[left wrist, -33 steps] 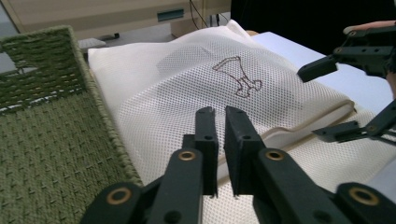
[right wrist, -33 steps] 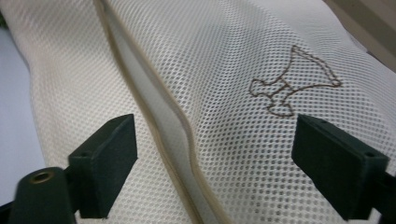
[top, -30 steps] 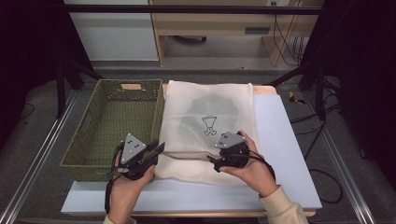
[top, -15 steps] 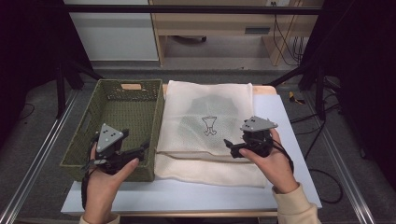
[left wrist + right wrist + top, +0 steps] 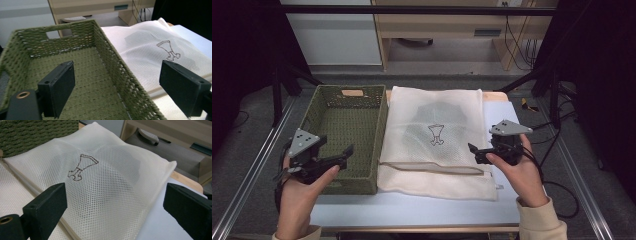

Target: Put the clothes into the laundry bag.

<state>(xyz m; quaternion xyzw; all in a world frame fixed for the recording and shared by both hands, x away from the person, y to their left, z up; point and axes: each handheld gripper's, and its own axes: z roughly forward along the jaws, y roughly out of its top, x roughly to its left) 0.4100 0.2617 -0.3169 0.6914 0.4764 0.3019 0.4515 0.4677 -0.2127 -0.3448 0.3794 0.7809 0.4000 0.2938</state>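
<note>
The white mesh bag (image 5: 435, 145) lay flat on the worktop (image 5: 412, 210) beside the empty green basket (image 5: 343, 135), with both the left tool (image 5: 343, 154) and right tool (image 5: 473, 151) open and holding nothing, so moving it apparently remained undone.

One white mesh laundry bag (image 5: 437, 145) lies on the counter (image 5: 412, 210), with one dark emblem (image 5: 436, 135) printed on it and one dark bundle showing through the mesh around that emblem. One green woven basket (image 5: 346, 130) sits at the bag's nine o'clock; one handle cutout (image 5: 352, 93) shows in its far wall. Two grippers are present, the left gripper (image 5: 343, 155) and the right gripper (image 5: 476, 152), each held in one hand and each with two black jaws set wide apart.
</note>
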